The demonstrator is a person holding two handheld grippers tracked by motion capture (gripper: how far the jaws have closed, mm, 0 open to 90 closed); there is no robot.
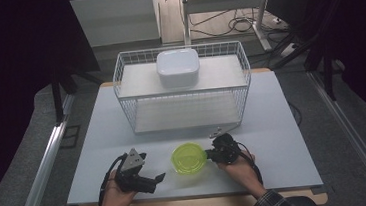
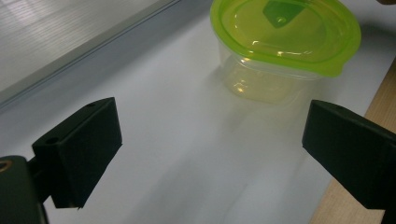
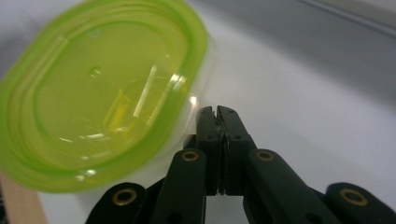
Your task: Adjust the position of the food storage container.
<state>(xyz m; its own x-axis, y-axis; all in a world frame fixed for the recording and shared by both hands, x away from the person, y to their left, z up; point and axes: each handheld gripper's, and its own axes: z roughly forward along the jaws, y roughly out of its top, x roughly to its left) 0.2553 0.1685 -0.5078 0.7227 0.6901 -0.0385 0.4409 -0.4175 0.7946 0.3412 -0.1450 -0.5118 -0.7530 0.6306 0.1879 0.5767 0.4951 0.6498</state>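
A clear plastic container with a lime-green lid point(image 1: 189, 157) point(image 2: 285, 42) point(image 3: 98, 93) stands closed on the white table point(image 1: 273, 125), near its front edge. My right gripper point(image 1: 208, 154) point(image 3: 217, 112) comes in from the container's right. Its jaws are pressed together, with their tips right beside the lid's rim. My left gripper point(image 1: 151, 170) point(image 2: 210, 144) sits to the left of the container, a short way off. It points at the container with its jaws wide apart and nothing between them.
A white wire shelf basket point(image 1: 182, 88) stands at the back middle of the table, with a white lidded box point(image 1: 178, 67) on its upper shelf. The table's wooden front edge point(image 2: 373, 102) runs close to the container. Dark floor and metal rails flank the table.
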